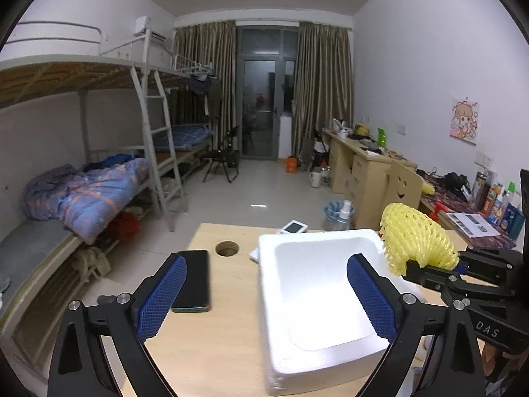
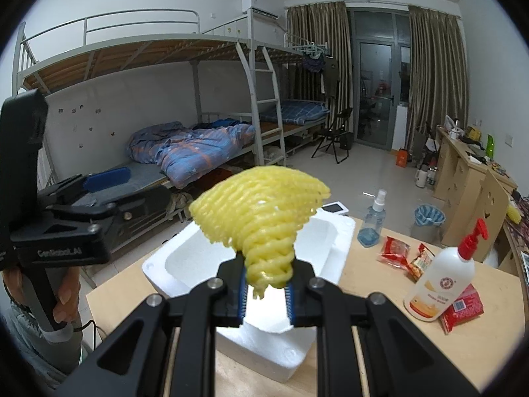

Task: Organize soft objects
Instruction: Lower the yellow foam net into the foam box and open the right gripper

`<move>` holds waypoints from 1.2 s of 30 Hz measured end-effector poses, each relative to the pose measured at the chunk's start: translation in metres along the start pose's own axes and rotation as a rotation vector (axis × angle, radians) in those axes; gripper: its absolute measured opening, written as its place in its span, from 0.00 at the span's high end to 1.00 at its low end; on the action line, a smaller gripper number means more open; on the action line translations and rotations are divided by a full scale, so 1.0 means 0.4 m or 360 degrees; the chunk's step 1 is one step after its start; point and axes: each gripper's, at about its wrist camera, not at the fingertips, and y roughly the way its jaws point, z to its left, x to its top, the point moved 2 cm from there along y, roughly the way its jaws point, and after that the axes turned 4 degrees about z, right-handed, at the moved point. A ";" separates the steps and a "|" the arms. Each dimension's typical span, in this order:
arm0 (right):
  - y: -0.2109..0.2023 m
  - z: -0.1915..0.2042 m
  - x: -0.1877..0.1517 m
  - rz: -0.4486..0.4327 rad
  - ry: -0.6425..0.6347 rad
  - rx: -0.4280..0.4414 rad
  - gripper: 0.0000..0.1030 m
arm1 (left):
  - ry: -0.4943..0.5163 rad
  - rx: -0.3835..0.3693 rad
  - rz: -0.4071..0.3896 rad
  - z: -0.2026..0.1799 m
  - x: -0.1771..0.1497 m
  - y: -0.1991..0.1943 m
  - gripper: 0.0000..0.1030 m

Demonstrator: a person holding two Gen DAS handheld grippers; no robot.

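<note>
Yellow foam net between right tongs

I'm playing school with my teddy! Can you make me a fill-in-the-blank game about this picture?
1. The right gripper is shut on a foam net whose colour is ____.
2. The left gripper has its jaws wide ____, with nothing held.
3. The white foam box has ____ inside it.
4. The white pump bottle has a ____ pump on top.

Missing words: yellow; open; nothing; red
</note>
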 end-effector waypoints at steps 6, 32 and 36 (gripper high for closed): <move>0.041 0.014 0.011 0.0038 -0.0004 0.0020 0.79 | 0.0001 0.0056 -0.0004 0.032 -0.006 -0.011 0.02; 0.069 0.030 0.014 0.0081 0.0002 -0.0043 0.39 | -0.0071 0.0109 0.0014 0.097 -0.020 -0.017 0.02; 0.067 0.032 0.015 0.0089 0.0003 -0.0042 0.39 | -0.0063 0.0113 0.0017 0.098 -0.020 -0.018 0.02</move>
